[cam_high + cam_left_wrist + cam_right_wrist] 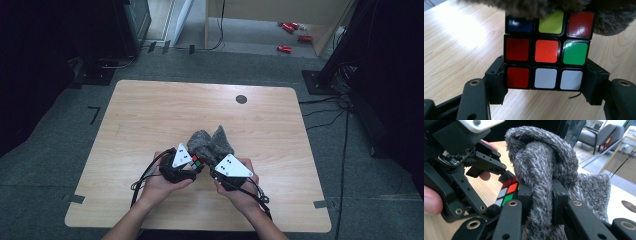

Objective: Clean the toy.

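Near the front middle of the wooden table, the left tool is clamped on a Rubik's cube, its jaws pressing the cube's two sides. Just beside the cube, the right tool is pinched tight on a fold of a grey fuzzy sock. The sock drapes over the cube's far edge, touching it.

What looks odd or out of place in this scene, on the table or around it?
Red cans lie scattered on the floor beyond the table. On the table, a grey fuzzy cloth, pinched in the right gripper, drapes over the scrambled puzzle cube clamped in the left gripper.
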Available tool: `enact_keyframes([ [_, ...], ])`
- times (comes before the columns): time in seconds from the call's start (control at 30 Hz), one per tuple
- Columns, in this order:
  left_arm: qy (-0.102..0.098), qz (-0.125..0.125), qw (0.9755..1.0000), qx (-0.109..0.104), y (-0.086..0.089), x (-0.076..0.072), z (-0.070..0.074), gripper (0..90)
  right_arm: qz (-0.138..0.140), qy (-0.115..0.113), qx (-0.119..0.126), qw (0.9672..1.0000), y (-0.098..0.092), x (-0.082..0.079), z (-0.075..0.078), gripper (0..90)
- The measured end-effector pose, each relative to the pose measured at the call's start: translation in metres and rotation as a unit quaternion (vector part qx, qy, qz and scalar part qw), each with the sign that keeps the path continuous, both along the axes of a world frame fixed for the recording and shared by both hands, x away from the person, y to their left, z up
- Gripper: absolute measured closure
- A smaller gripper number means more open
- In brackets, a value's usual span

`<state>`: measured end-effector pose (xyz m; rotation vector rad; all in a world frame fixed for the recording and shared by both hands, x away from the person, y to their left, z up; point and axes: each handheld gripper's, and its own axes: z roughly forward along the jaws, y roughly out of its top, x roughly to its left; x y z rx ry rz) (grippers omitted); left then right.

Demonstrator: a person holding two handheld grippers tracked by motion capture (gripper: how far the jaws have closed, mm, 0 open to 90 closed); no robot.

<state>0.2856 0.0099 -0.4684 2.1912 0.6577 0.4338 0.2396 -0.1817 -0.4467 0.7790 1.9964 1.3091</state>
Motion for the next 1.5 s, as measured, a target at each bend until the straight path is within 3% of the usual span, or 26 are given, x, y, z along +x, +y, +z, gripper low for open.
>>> enact_keyframes([
  [0.2, 0.011, 0.006, 0.9992, 0.039, -0.007, 0.000, -0.002, 34.7, 0.000, -0.019, -0.037, 0.9992, 0.009, -0.006, -0.001, 74.8],
  [0.3, 0.016, 0.010, 0.9990, 0.041, -0.006, 0.001, -0.002, 34.7, 0.011, -0.018, -0.045, 0.9988, 0.013, -0.008, -0.001, 74.8],
  [0.43, 0.012, 0.012, 0.9987, 0.048, -0.006, 0.001, -0.002, 34.6, 0.027, 0.010, -0.039, 0.9988, 0.015, -0.007, 0.000, 75.2],
  [0.57, 0.007, 0.008, 0.9991, 0.041, -0.005, 0.000, -0.001, 34.6, 0.030, 0.041, -0.027, 0.9983, 0.014, -0.005, 0.003, 75.8],
  [0.63, 0.010, -0.001, 0.9998, 0.017, -0.002, 0.000, 0.001, 34.6, 0.021, 0.066, 0.004, 0.9976, 0.007, -0.001, 0.006, 75.9],
  [0.7, 0.007, -0.013, 0.9999, -0.004, 0.001, 0.000, 0.003, 34.7, 0.015, 0.094, 0.057, 0.9939, -0.007, 0.008, 0.008, 76.1],
  [0.77, -0.001, -0.024, 0.9993, -0.028, 0.003, -0.001, 0.005, 34.7, 0.015, 0.114, 0.099, 0.9884, -0.021, 0.016, 0.007, 76.3],
  [0.87, -0.015, -0.032, 0.9984, -0.044, 0.006, -0.003, 0.007, 34.7, 0.029, 0.139, 0.156, 0.9775, -0.034, 0.022, 0.004, 76.2],
  [0.93, -0.022, -0.039, 0.9967, -0.068, 0.009, -0.004, 0.010, 34.8, 0.015, 0.145, 0.159, 0.9766, -0.038, 0.025, 0.001, 76.2],
  [1.03, -0.040, -0.045, 0.9943, -0.088, 0.015, -0.006, 0.014, 34.8, 0.000, 0.167, 0.176, 0.9701, -0.045, 0.030, -0.006, 76.2],
  [1.13, -0.038, -0.055, 0.9917, -0.110, 0.020, -0.005, 0.016, 34.8, -0.006, 0.182, 0.184, 0.9658, -0.048, 0.032, -0.009, 76.0],
  [1.27, -0.042, -0.054, 0.9920, -0.106, 0.018, -0.006, 0.014, 34.8, 0.008, 0.167, 0.194, 0.9666, -0.045, 0.025, 0.001, 75.5],
  [1.37, -0.051, -0.055, 0.9910, -0.111, 0.018, -0.008, 0.017, 34.9, 0.009, 0.148, 0.187, 0.9712, -0.038, 0.018, 0.009, 75.5],
  [1.5, -0.055, -0.055, 0.9893, -0.124, 0.021, -0.009, 0.019, 34.7, 0.003, 0.172, 0.209, 0.9628, -0.041, 0.022, 0.001, 76.2],
])
